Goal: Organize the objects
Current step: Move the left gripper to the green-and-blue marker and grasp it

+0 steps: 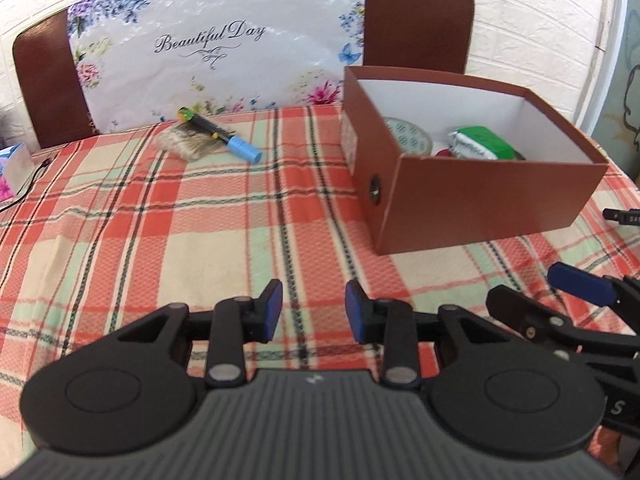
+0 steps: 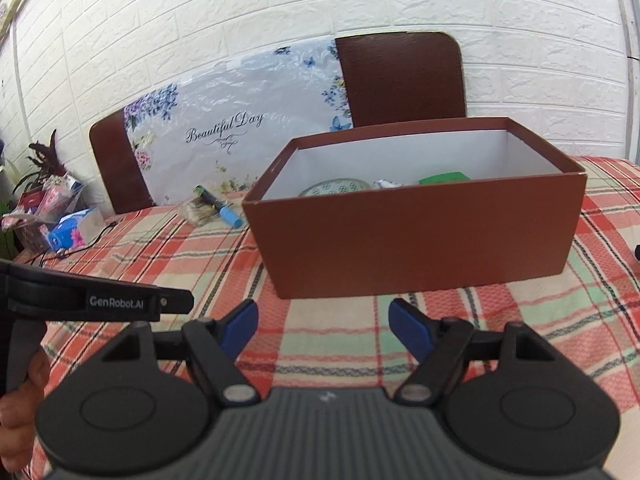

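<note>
The surface (image 1: 168,220) wears a plaid cloth of red, cream and pale green, wrinkled in places; the landmark on it is an open brown box (image 1: 480,196) with white inner walls. Far left of the box, at the cloth's edge, sits a blue floral tissue pack (image 2: 74,232) with a thin black cable (image 2: 94,238) running past it; beyond that, off the surface, stands a clutter of bright packets (image 2: 48,204) and a dark-leaved plant (image 2: 42,160). Left of the box and toward the back, a black marker with a blue cap (image 1: 222,136) lies across a clear packet of cotton swabs (image 1: 188,142), both well apart from the box. Behind them a brown chair back (image 1: 416,20) carries a white floral plastic sheet (image 1: 208,48) reading "Beautiful Day"; the wall (image 2: 280,4) is white embossed brick. Inside the box lie a round patterned lid (image 1: 410,138) and, to its right, a green and white packet (image 1: 480,144).

The left gripper (image 1: 314,314) hovers low over the cloth, in front and left of the box, fingers parted and holding nothing; the right gripper (image 2: 324,328) hangs just before the box's near wall, fingers spread wider, likewise holding nothing.
</note>
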